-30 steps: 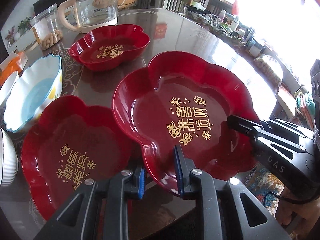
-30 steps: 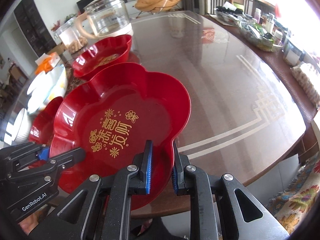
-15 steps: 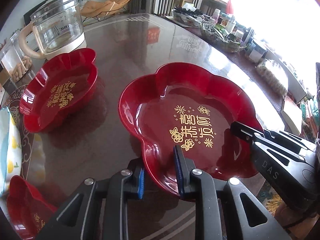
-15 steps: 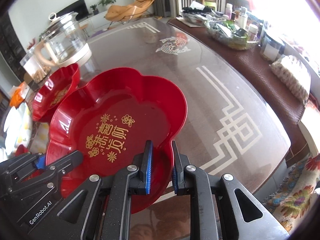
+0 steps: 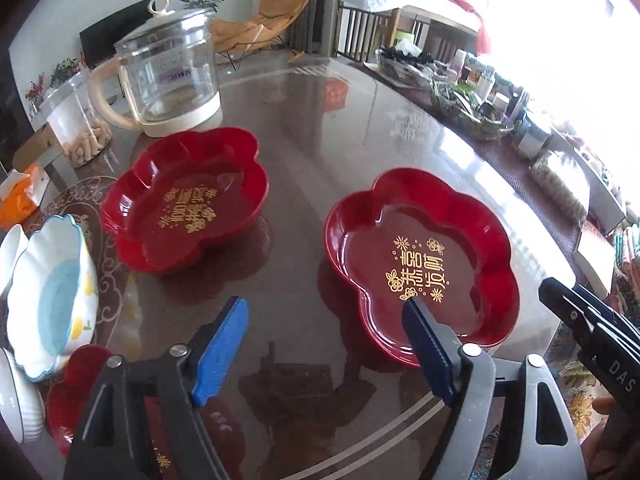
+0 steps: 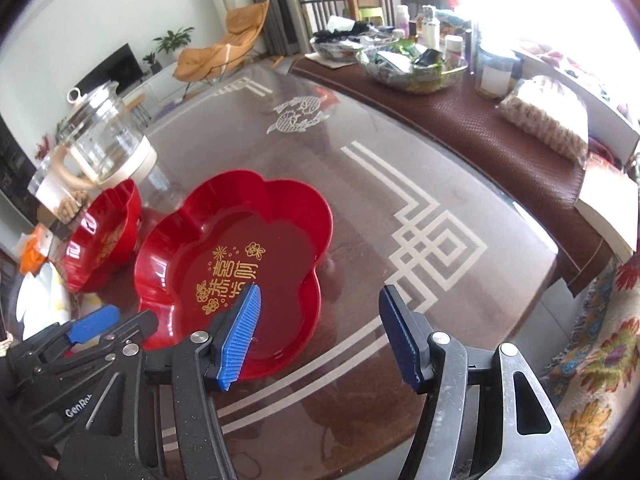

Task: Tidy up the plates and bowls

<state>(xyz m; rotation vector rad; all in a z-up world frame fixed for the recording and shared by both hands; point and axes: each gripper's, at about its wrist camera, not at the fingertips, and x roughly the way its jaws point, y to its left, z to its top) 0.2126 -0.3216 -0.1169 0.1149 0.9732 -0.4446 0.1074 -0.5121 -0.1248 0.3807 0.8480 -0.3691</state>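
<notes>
Both sets of jaws spread wide, nothing held. Left gripper (image 5: 324, 320) hovers over the glass-topped table (image 5: 304, 152), its right pad over the near rim of the near red plate (image 5: 420, 264). Right gripper (image 6: 320, 320) likewise wide apart, left pad overlapping that same plate (image 6: 236, 264) in view; contact cannot be told.

Near red plate sits flat on the table, flower-shaped, gold characters and blossoms in its centre; characters not readable to me. Second red plate (image 5: 184, 200) lies left of and beyond it, apart, same gold print. Third red plate (image 5: 80, 384) left of the near plate at the frame bottom, mostly hidden behind the left gripper body.

Glass kettle (image 5: 164, 80) with cream handle and base stands just behind the second plate; faint purple label, unreadable. Clear jar (image 5: 76, 120) with tan contents left of the kettle. White-and-blue scalloped bowl (image 5: 52, 296) far left of the near plate, with a white ribbed bowl (image 5: 16, 396) cut off by the frame edge beside it. Cluttered tray of bottles (image 6: 412, 60) on a brown mat far beyond the near plate, washed out by window glare.

Writing: "DAS" on the right gripper body in the left view, "GenRo…" cut off on the left gripper body in the right view.
</notes>
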